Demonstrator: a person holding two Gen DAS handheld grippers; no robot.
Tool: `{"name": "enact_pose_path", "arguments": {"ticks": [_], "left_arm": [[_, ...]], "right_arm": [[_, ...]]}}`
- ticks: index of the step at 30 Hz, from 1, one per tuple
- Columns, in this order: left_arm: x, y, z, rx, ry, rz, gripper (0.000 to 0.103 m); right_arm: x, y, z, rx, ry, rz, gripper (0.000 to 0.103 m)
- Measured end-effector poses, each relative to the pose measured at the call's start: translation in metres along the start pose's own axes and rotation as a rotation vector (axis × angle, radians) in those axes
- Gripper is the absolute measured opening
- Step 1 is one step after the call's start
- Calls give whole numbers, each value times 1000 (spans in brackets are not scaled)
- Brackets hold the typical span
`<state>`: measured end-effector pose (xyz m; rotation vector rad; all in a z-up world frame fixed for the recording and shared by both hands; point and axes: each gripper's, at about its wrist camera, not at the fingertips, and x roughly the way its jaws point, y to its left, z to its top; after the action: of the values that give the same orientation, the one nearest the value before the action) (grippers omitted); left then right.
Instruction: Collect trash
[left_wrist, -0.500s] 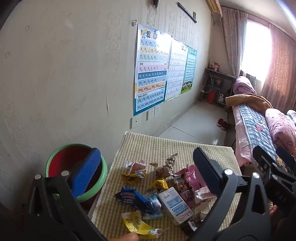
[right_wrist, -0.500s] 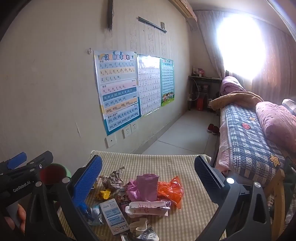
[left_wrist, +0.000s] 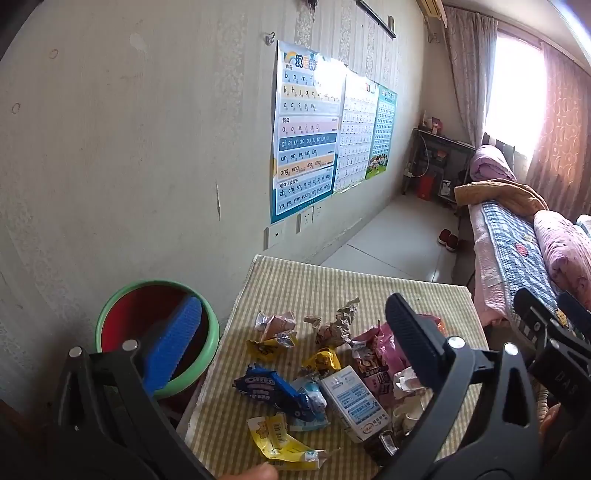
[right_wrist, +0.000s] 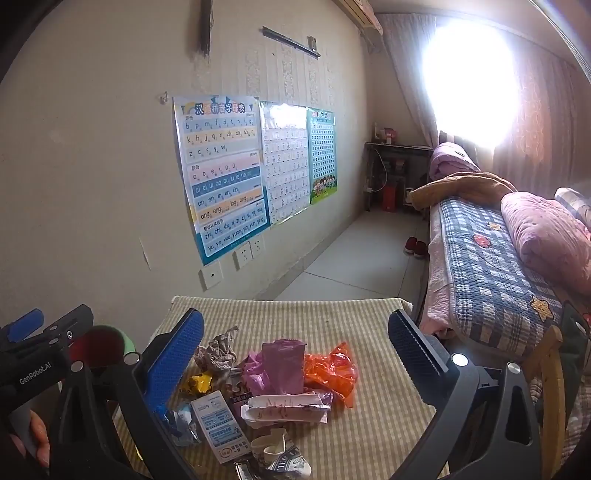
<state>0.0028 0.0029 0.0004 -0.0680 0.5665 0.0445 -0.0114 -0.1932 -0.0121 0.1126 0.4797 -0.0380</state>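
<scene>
we held our left gripper (left_wrist: 295, 354) and our right gripper (right_wrist: 295, 354) up over the counter (left_wrist: 332, 284), and both had their jaws spread wide with nothing in them. the counter had a striped cloth on it. the trash lay in a messy pile in the middle and near side of it. there was a blue cookie wrapper (left_wrist: 271, 391), a yellow wrapper (left_wrist: 277, 441) close to the near edge, a small white box (left_wrist: 354, 400), a crumpled brown paper (left_wrist: 336, 323), a pink bag (right_wrist: 280, 363) and an orange bag (right_wrist: 332, 369). a long white wrapper (right_wrist: 286, 406) lay in front of the pink bag. the pieces touched and lay over each other.

the bin (left_wrist: 155, 332) was red inside with a green rim. it stood just beside the left edge of the counter, down low by the wall. we could not see any trash in the part of the bin that showed.

we think we were at the very start of a pick, not holding a thing yet. the next move, we guess, was to go down with one gripper, close on one piece, then carry it left and let it drop in the bin. the left gripper was nearer the bin and the blue cookie wrapper. the wrappers looked thin and slippery, so the gripper would need to pinch a raised fold, and it might pull up two pieces at once.
</scene>
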Motion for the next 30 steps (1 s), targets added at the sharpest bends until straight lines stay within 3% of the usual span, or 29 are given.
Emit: {"name": "enact_pose_path", "arguments": {"ticks": [30], "left_arm": [[14,3,-10,3,44,16,98]], "right_arm": [[7,-2,-5,13,29,-18,96]]}}
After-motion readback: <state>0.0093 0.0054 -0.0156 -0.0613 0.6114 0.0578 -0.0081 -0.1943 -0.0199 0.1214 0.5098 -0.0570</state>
